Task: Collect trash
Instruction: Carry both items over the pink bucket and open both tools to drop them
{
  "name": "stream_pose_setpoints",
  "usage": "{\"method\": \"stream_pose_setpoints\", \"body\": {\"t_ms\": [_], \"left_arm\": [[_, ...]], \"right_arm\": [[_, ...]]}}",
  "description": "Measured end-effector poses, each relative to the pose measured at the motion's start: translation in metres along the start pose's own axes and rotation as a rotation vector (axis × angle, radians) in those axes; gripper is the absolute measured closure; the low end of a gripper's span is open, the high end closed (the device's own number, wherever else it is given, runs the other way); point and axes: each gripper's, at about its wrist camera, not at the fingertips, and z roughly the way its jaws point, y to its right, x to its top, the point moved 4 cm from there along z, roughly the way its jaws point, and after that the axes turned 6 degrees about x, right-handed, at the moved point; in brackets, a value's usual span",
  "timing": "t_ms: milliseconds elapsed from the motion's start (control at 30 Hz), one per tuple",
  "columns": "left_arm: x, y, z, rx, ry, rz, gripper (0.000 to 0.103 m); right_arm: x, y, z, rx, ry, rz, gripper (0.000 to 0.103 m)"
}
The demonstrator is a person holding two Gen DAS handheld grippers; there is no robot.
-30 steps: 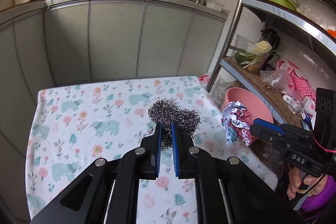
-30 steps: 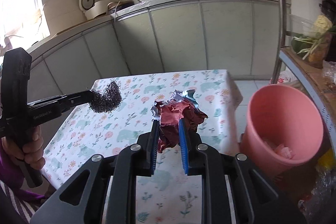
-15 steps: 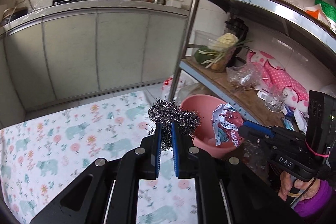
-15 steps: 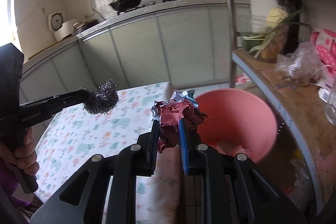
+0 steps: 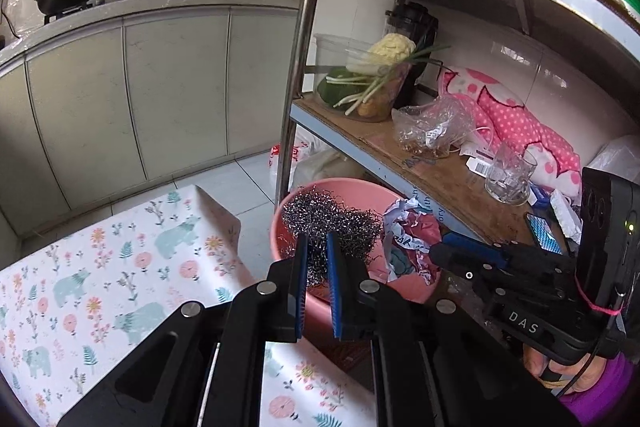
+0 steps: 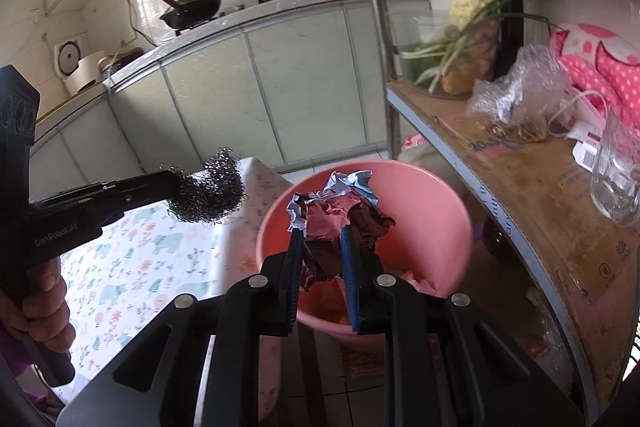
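Observation:
My left gripper [image 5: 317,249] is shut on a grey steel wool scourer [image 5: 332,223], held above the near left rim of the pink bin [image 5: 340,187]. In the right wrist view the same scourer [image 6: 212,187] hangs beside the bin's left rim, over the table edge. My right gripper [image 6: 322,241] is shut on a crumpled red and silver wrapper [image 6: 336,211], held over the open mouth of the pink bin [image 6: 440,211]. From the left wrist view that wrapper [image 5: 408,239] sits at the tip of the right gripper [image 5: 436,251], over the bin's right side.
A table with a floral bear cloth [image 5: 100,275] stands left of the bin. A metal shelf rack [image 5: 420,179] with a glass [image 5: 510,177], bags and vegetables is close on the right. Its upright post [image 5: 298,67] rises just behind the bin. Kitchen cabinets [image 5: 160,87] stand behind.
Both grippers have swung right, from over the table to over the pink bin, each still holding its piece of trash.

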Motion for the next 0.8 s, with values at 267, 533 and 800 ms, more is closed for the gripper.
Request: {"method": "stream_pose_setpoints", "body": {"t_ms": [267, 533, 800], "left_arm": [[-0.012, 0.018, 0.048, -0.005, -0.073, 0.022, 0.094], [-0.022, 0.026, 0.084, 0.018, -0.128, 0.017, 0.093], [-0.021, 0.02, 0.099, 0.048, -0.136, -0.017, 0.083]], "right_arm": [[-0.01, 0.018, 0.022, -0.016, -0.042, 0.034, 0.083], [-0.014, 0.028, 0.04, -0.043, -0.065, 0.038, 0.079], [-0.014, 0.032, 0.045, -0.058, -0.069, 0.052, 0.065]]}}
